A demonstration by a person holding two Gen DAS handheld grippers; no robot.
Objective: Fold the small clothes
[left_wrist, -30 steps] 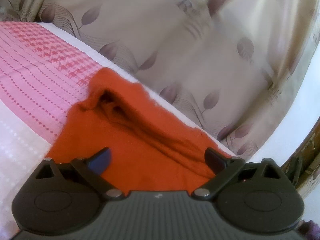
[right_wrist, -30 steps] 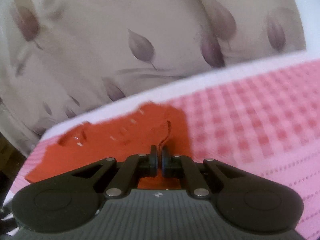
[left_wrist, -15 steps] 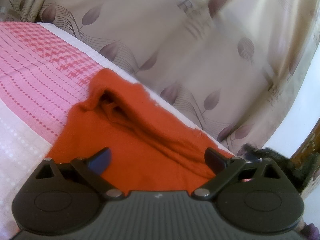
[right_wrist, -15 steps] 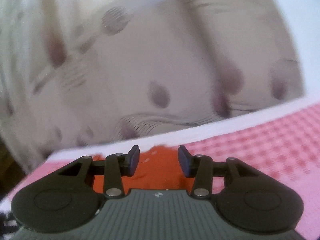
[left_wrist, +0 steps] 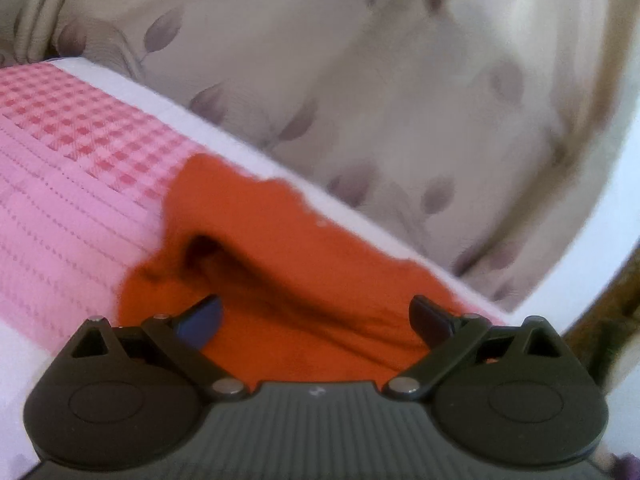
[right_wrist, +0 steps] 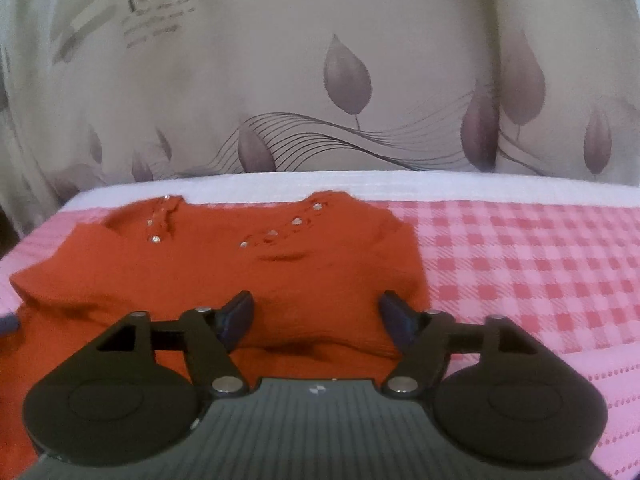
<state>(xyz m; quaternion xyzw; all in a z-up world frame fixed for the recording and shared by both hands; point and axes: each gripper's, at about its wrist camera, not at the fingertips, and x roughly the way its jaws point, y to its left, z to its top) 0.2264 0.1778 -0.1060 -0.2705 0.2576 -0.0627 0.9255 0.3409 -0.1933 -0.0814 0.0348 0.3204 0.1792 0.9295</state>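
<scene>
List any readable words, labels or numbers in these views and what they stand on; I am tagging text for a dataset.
Curtain: a few lines of printed script at its upper left, too blurred to read.
Orange garment: no text, only small studs.
Pink checked cloth: none.

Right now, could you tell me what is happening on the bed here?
A person is folding a small orange top on a pink checked bedspread, with a handheld gripper in each hand. The right gripper hangs over the garment's near part with its jaws opening and no cloth pinched between them. The left gripper is open too, above a bunched fold of the same top. A leaf-patterned curtain hangs behind.
</scene>
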